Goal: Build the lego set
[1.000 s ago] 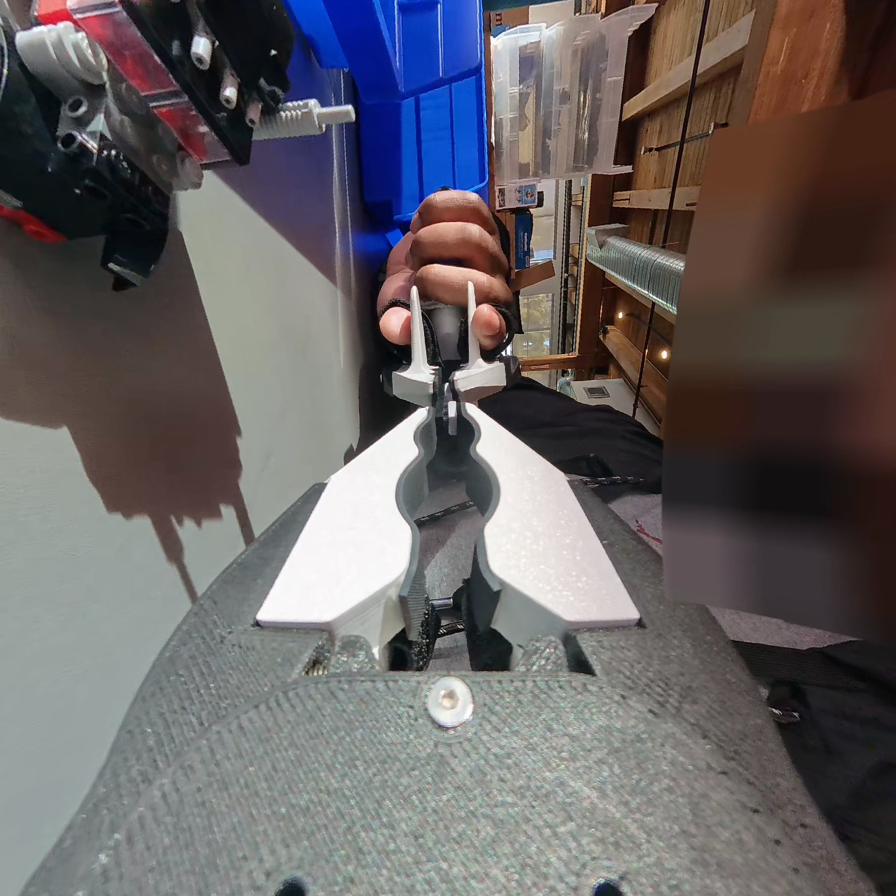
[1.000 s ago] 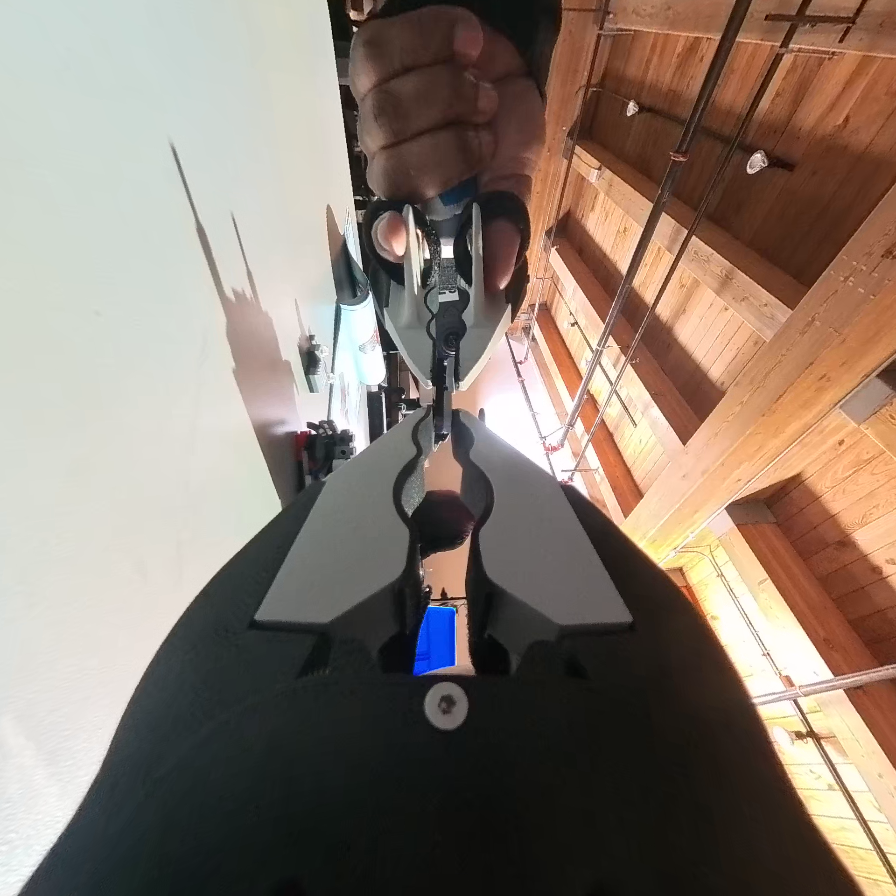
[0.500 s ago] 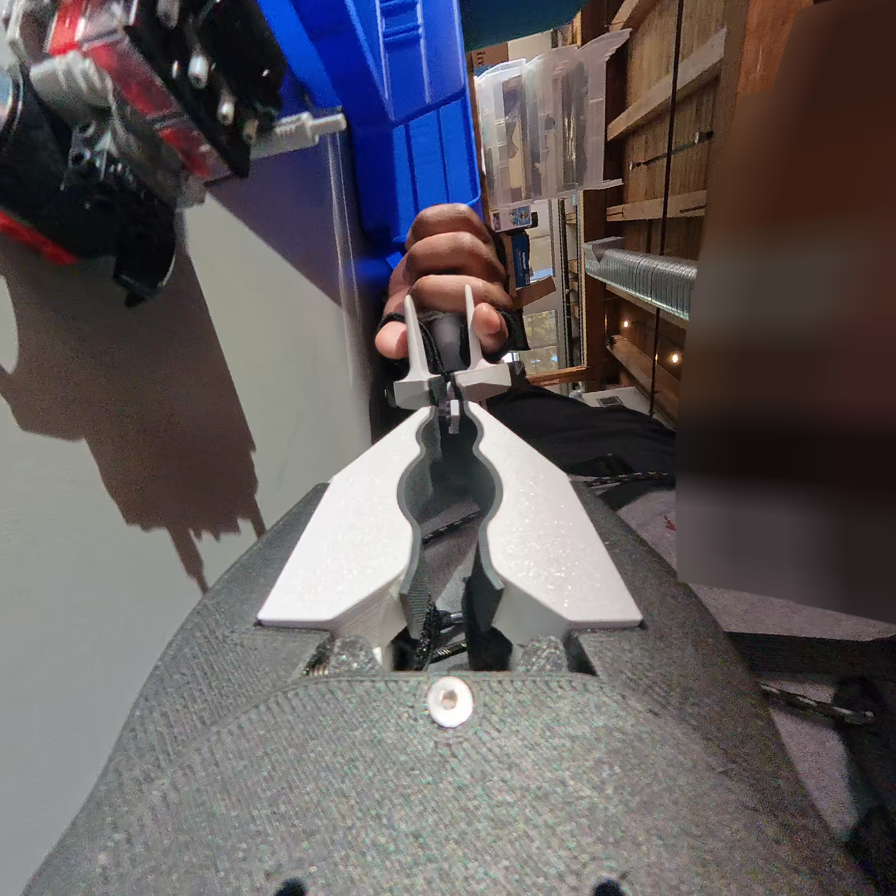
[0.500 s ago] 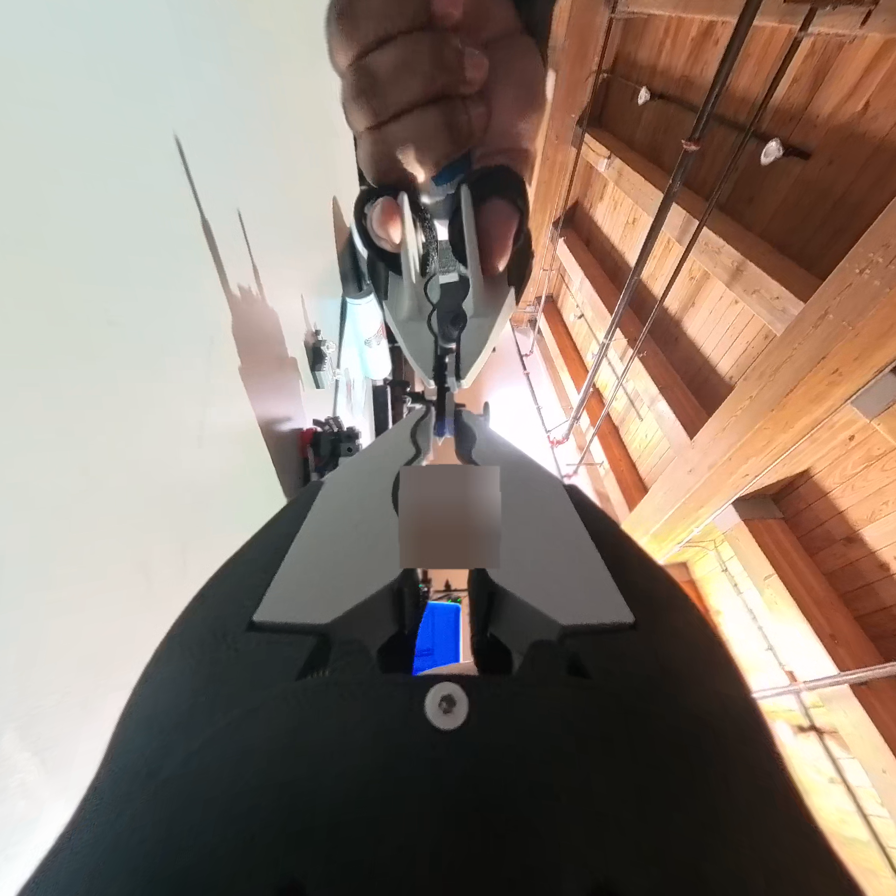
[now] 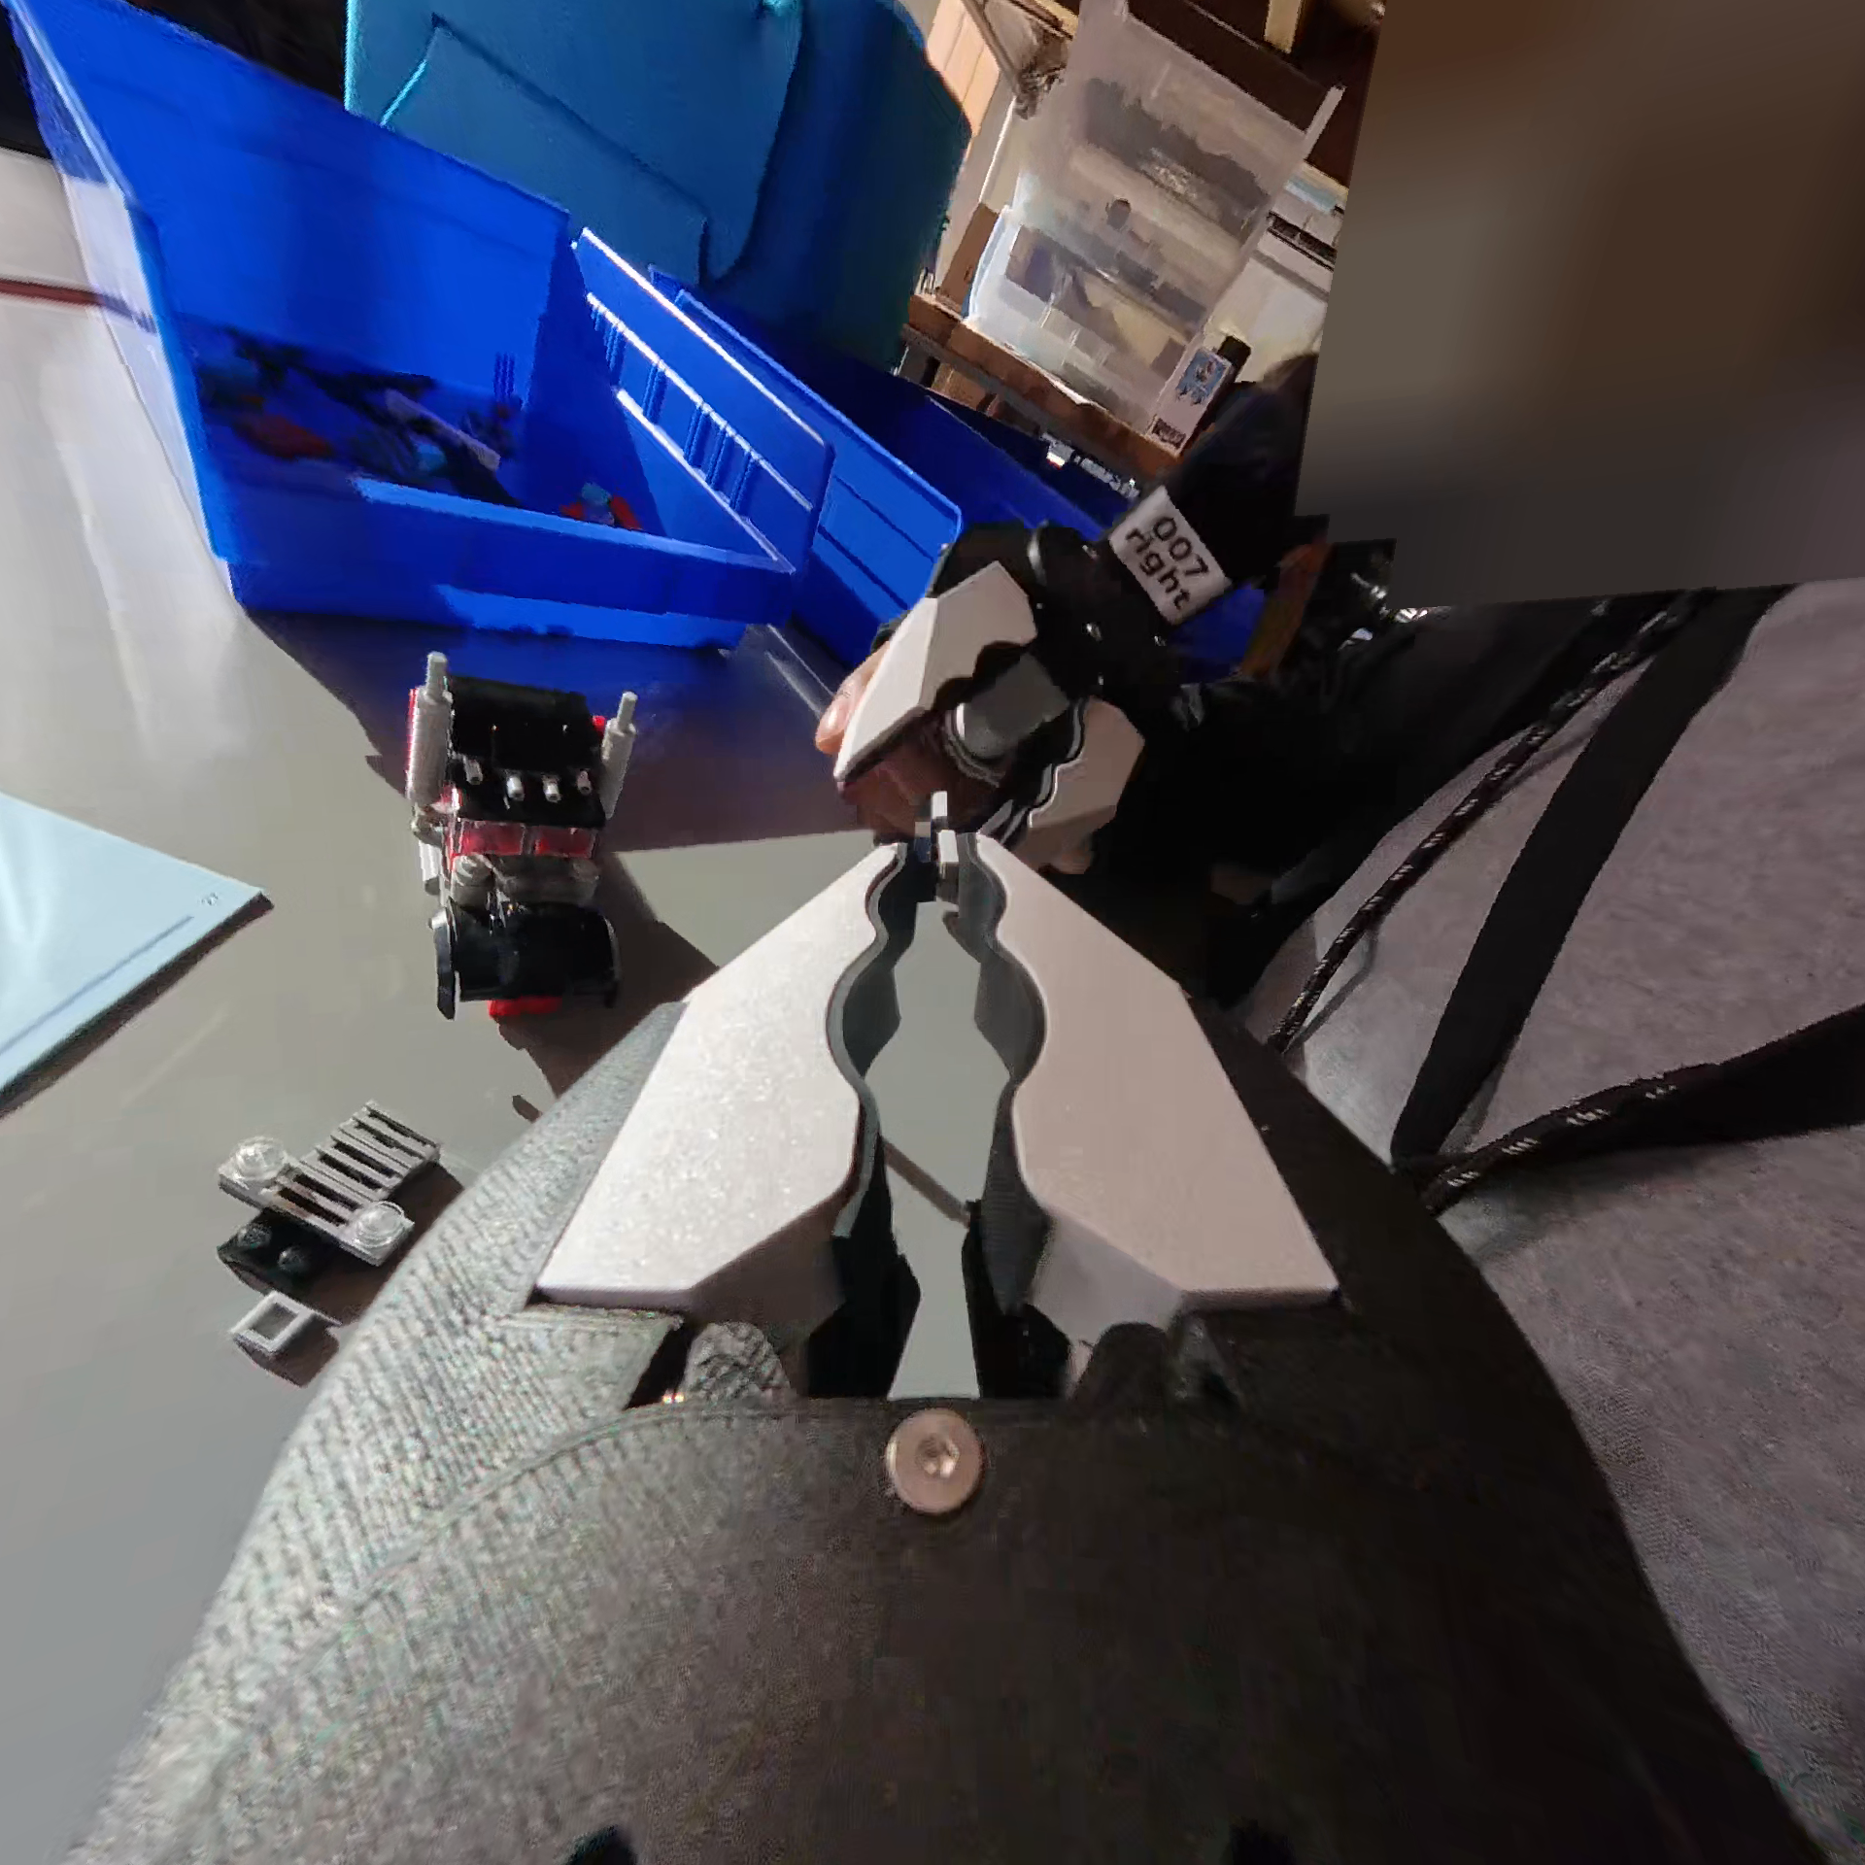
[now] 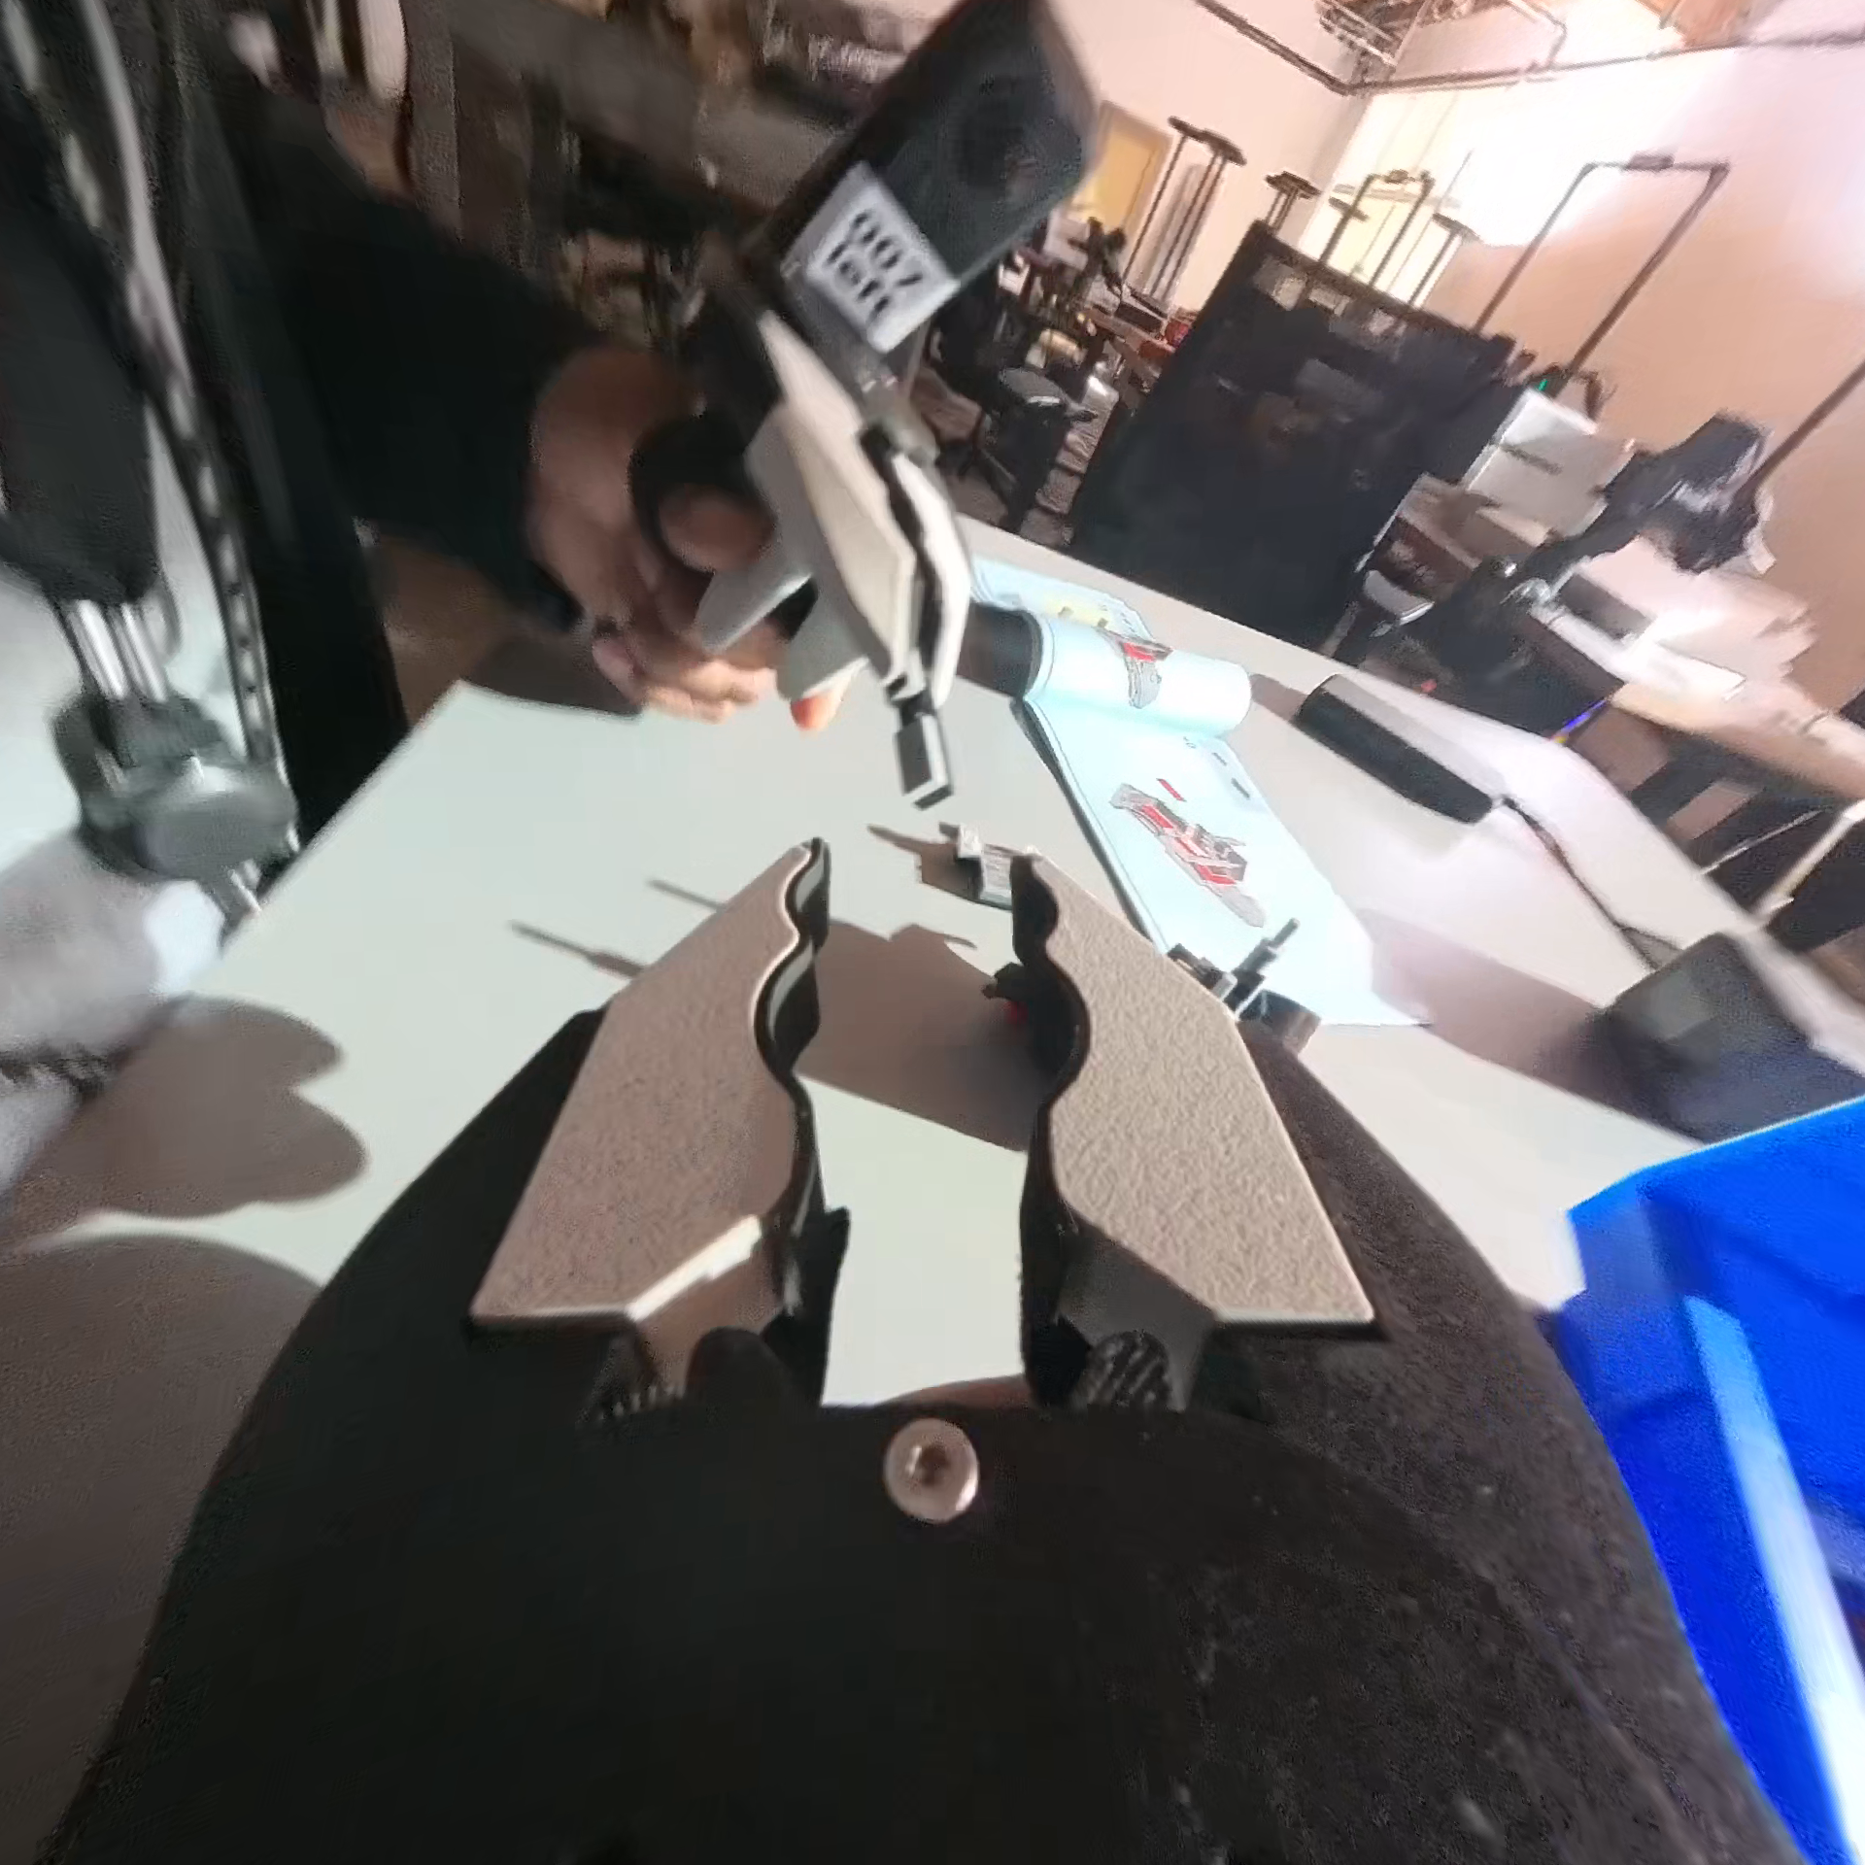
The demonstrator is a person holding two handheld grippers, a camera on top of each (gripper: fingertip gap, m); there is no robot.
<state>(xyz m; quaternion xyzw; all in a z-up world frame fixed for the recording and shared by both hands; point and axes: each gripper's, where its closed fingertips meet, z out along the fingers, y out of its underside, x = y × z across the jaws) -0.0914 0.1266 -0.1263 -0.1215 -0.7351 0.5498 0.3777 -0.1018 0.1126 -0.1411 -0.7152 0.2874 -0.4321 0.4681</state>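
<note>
Pale worktop point(image 5: 151, 1463): left gripper point(image 5: 934, 876) pinches a small black piece point(image 6: 923, 764), above-left of the spread, empty right gripper point(image 6: 918, 888); truck point(image 5: 520, 843) sits nearer right.

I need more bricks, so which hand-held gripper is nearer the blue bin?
Right. The right hand-held gripper is beside the blue bin; the left hand-held gripper hovers farther off.

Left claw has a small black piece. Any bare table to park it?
Bare table between the blue bin, booklet and truck; another wide strip left of the open right claw. Crowded: grille assembly and grey tile near the left claw, which grips the small black piece.
</note>
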